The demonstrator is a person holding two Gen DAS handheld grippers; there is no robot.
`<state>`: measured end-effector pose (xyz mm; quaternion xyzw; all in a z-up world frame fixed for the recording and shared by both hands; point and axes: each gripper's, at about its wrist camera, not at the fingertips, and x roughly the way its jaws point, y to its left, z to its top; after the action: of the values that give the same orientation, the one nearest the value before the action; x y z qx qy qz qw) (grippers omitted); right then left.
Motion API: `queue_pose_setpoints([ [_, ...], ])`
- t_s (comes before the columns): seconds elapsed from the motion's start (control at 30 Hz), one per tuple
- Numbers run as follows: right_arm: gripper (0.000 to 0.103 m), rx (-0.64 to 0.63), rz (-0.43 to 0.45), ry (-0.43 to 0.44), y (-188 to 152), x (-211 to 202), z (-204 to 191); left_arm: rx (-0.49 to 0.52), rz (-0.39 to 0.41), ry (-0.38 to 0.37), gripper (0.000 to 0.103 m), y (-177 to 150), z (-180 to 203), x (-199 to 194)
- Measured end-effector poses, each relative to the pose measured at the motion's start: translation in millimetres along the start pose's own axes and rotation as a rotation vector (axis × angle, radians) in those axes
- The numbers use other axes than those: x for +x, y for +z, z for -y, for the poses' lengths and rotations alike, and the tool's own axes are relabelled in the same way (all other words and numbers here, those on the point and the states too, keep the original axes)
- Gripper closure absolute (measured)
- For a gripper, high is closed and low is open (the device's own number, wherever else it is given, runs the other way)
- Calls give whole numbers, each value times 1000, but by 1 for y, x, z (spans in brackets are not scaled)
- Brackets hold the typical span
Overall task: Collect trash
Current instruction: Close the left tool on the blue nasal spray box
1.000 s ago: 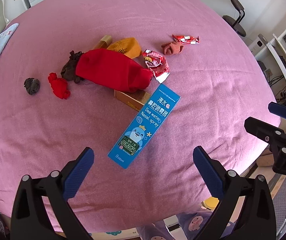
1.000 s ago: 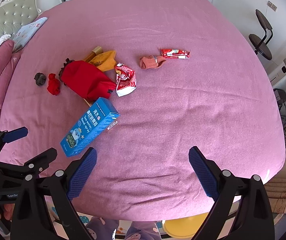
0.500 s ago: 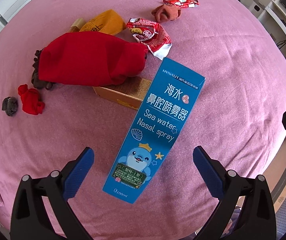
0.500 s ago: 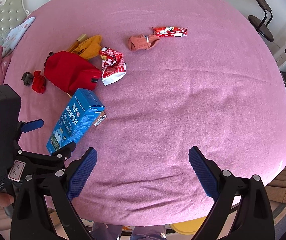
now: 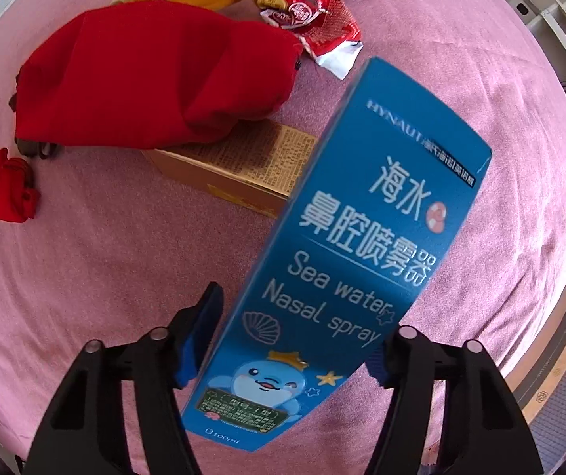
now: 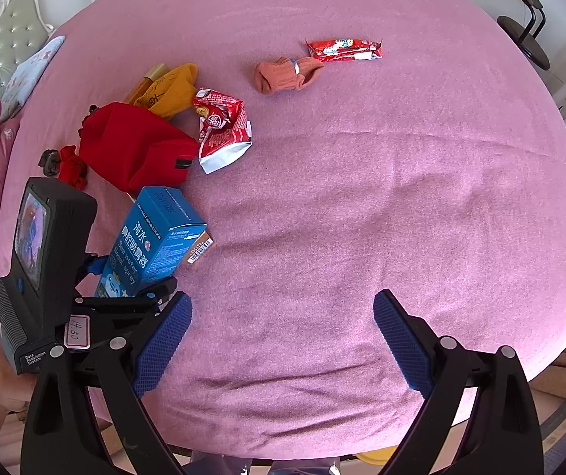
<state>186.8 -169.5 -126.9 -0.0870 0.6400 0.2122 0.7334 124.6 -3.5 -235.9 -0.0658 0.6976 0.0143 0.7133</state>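
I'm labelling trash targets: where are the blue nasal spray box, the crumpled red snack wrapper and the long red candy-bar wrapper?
blue nasal spray box (image 5: 362,237), left wrist view, printed front face.
crumpled red snack wrapper (image 6: 223,126), right wrist view, its middle.
long red candy-bar wrapper (image 6: 344,50), right wrist view, its centre.

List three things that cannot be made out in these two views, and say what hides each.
- Tan cardboard box: left wrist view, mostly under the red fabric pouch and blue nasal spray box.
- Spray box label's small print: blurred.
- Left gripper contact: right finger hidden behind the box.
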Motion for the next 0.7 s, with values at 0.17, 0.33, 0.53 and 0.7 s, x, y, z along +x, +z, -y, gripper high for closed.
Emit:
queue_pose_setpoints([
  [0.17,13,-26,-11,8,6,4,-11,-72,-22,-74,45,-6,-16,2],
  [0.33,13,-79,-8,36,19,6,-29,-179,-24,-184,47,-20,-39,-4],
  [0.53,14,-177,13,100,49,10,-63,-320,67,-205,47,-45,-88,-35],
  [0.7,14,-273,30,171,84,23,-99,-415,139,-218,53,-56,-126,-55],
])
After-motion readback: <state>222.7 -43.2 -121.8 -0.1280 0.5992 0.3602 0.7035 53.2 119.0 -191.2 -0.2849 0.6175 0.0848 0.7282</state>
